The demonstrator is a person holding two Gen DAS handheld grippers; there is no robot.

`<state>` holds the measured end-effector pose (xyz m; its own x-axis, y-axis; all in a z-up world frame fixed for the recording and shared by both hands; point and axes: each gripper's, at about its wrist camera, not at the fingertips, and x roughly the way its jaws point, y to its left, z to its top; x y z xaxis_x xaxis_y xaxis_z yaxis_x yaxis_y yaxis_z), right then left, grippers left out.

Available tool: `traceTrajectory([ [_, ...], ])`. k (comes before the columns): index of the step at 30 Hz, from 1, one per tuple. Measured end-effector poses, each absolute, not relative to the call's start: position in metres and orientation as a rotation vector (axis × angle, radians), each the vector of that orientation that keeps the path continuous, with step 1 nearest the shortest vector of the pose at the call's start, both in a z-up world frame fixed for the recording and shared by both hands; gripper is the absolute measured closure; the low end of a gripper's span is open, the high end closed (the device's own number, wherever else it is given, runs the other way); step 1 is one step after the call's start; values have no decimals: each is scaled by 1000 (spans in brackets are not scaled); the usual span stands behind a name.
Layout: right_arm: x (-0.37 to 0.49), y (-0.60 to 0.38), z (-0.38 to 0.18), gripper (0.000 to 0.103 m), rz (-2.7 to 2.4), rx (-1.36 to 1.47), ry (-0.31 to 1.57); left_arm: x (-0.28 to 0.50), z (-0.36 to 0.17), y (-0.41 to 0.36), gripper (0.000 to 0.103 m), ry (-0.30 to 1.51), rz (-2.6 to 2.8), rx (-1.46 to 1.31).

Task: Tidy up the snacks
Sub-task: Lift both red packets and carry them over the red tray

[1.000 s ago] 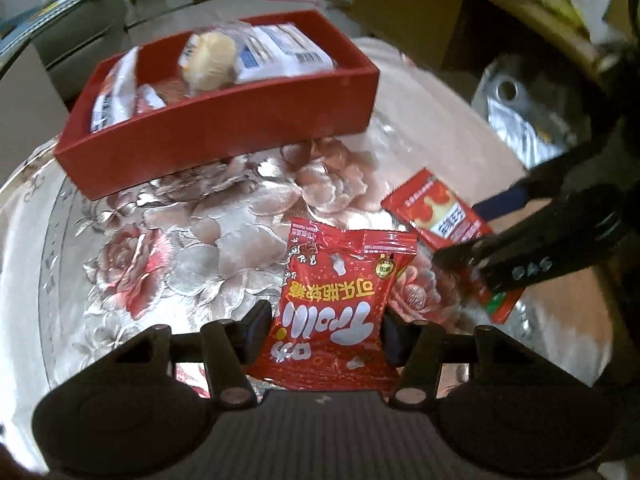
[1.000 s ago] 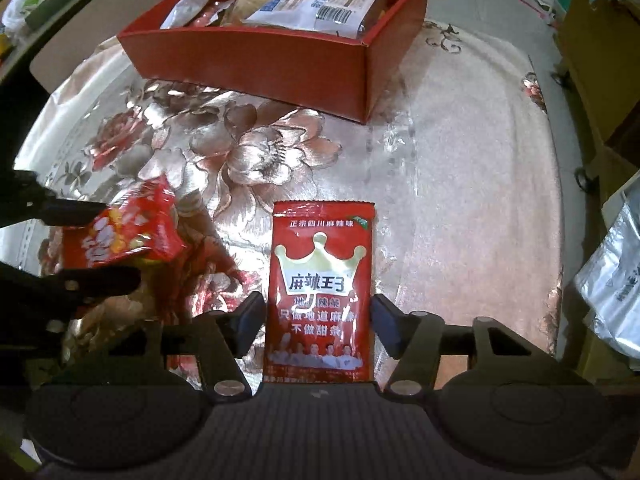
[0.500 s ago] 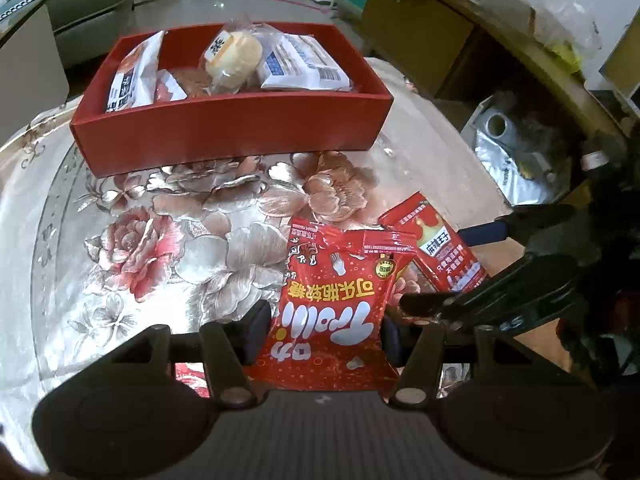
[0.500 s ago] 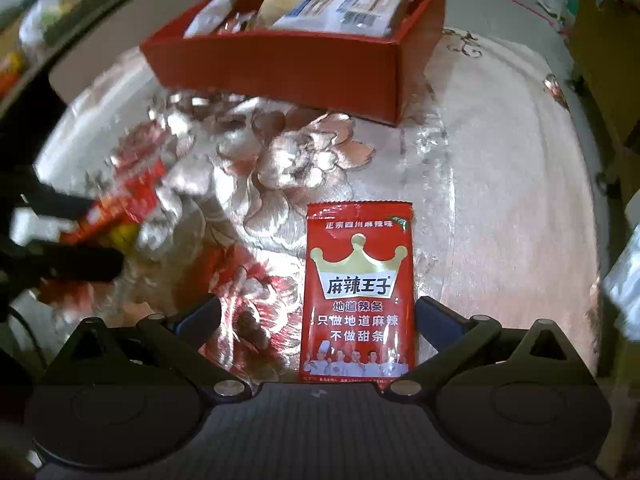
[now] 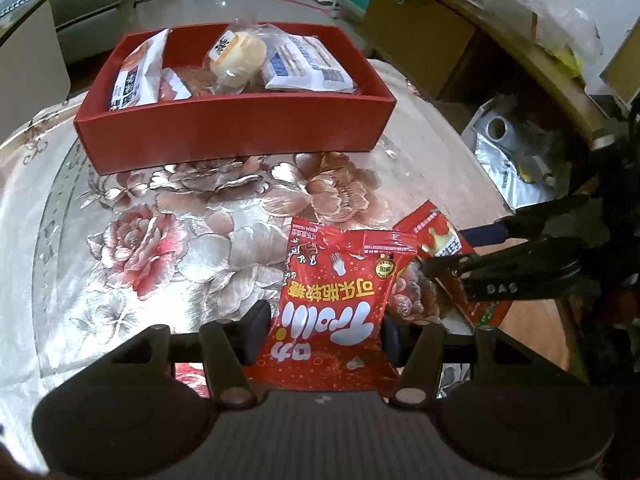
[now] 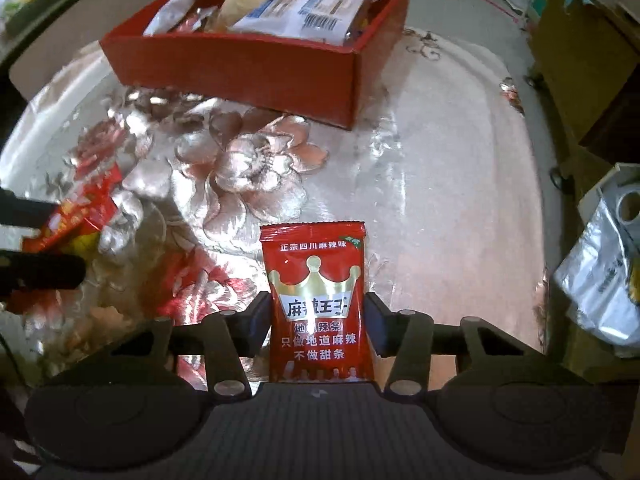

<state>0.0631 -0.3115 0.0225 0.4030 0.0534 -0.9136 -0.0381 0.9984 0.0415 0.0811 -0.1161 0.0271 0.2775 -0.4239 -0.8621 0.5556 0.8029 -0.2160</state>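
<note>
My left gripper (image 5: 324, 332) is shut on a red Trolli candy bag (image 5: 336, 312) and holds it above the flowered tablecloth. My right gripper (image 6: 316, 326) is shut on a red crown-print spicy-strip packet (image 6: 318, 304); it also shows in the left wrist view (image 5: 436, 236). The red box (image 5: 236, 128) stands at the far side of the table, holding several wrapped snacks, among them a round bun (image 5: 240, 58) and a white-blue packet (image 5: 306, 66). The box also shows in the right wrist view (image 6: 240, 68).
The flowered tablecloth (image 5: 168, 240) covers a round table. A silver foil bag (image 6: 600, 276) and cardboard boxes (image 5: 416, 36) stand off the table's right edge. A sofa (image 5: 96, 12) is at the far left.
Both grippers have risen with their packets and come nearer the red box. The right gripper opened wide half a second ago and has now closed on the crown packet.
</note>
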Motion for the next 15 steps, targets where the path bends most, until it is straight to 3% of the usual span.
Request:
traceTrajectory([
  [15, 72, -319, 91, 46, 97, 158, 901, 91, 56, -113, 54, 956, -610, 83],
])
